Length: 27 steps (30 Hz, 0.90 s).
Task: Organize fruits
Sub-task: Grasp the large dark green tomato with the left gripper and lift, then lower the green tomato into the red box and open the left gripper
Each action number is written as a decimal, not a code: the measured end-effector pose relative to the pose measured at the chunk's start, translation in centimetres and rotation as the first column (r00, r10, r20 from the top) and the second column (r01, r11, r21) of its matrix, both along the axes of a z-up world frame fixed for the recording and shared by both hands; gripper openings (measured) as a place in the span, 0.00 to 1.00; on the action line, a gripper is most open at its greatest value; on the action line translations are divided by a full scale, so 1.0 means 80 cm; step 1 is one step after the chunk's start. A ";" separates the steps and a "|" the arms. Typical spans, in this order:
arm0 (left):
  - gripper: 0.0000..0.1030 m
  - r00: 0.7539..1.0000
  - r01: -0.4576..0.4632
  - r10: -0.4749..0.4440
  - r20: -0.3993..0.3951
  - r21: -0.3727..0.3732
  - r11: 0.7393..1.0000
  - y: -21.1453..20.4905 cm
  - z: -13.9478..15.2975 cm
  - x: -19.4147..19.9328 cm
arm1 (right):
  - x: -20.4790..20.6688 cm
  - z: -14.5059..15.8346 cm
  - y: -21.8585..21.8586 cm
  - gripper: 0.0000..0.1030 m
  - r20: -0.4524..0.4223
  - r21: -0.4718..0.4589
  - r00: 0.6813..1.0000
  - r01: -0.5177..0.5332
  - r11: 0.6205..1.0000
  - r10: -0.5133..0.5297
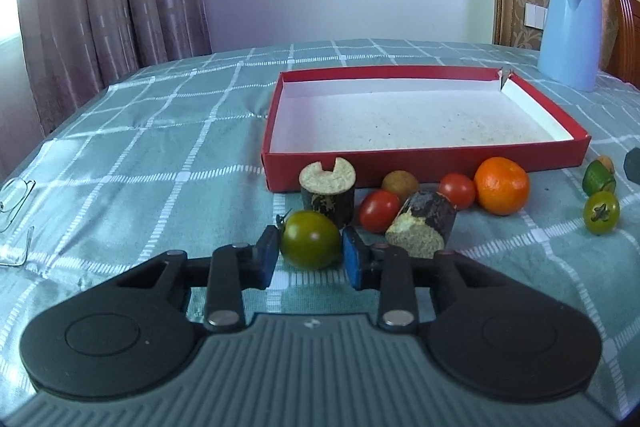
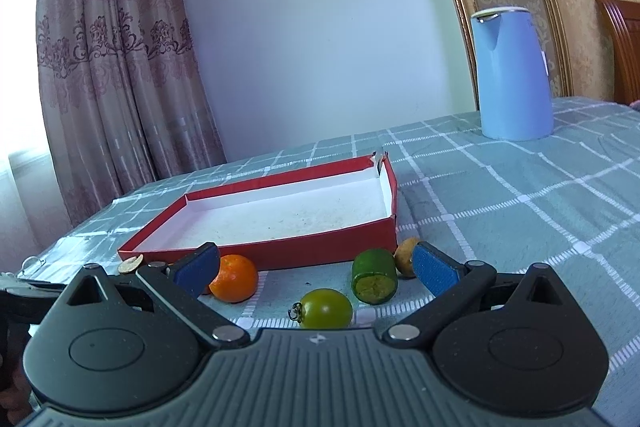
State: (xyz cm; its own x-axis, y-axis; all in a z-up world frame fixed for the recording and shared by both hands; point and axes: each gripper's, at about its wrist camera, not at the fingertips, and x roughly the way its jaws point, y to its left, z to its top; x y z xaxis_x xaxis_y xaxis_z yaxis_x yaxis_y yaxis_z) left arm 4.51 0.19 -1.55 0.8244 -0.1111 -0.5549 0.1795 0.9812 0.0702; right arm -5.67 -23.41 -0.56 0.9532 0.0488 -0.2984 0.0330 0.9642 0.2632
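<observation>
Checked teal cloth covers the worktop (image 1: 160, 131), with pink curtains at the upper left and a pale blue kettle (image 1: 570, 31) at the upper right. A shallow red box (image 1: 424, 163) sits mid-frame with nothing in it, most likely the place the fruits are meant to go, which would explain why they lie bunched along its near wall.

In the left wrist view, the left gripper (image 1: 310, 253) has its blue pads on either side of a green tomato (image 1: 310, 245), close against it; whether they already pinch it I cannot tell, and the fruit appears to rest on the cloth. Behind it lie two cut dark-skinned stubs (image 1: 328, 197), two red tomatoes (image 1: 378, 211), a brown fruit (image 1: 400, 183) and an orange (image 1: 501, 185).

The right wrist view alone shows the right gripper (image 2: 316, 273) released, jaws spread wide and low, with a second green tomato (image 2: 326, 308) lying between its arms, a green cut piece (image 2: 374, 281) just beyond and a small brown fruit (image 2: 406, 255) by the right pad. Only the left view shows spectacles (image 1: 14, 203) at the left edge.
</observation>
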 end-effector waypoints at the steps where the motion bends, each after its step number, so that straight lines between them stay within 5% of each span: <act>1: 0.30 1.000 -0.001 0.001 0.002 -0.002 1.000 0.001 0.000 0.000 | 0.000 0.000 0.000 1.00 -0.002 0.002 1.000 0.000 1.000 0.000; 13: 0.29 0.992 0.032 -0.031 0.120 -0.006 0.999 -0.010 0.058 0.003 | 0.000 0.001 0.001 1.00 -0.002 -0.001 1.000 0.002 1.000 -0.002; 27: 0.31 0.998 -0.026 0.026 0.065 -0.006 1.000 -0.034 0.045 0.098 | 0.002 0.000 -0.004 1.00 0.000 0.021 1.000 -0.019 1.000 0.019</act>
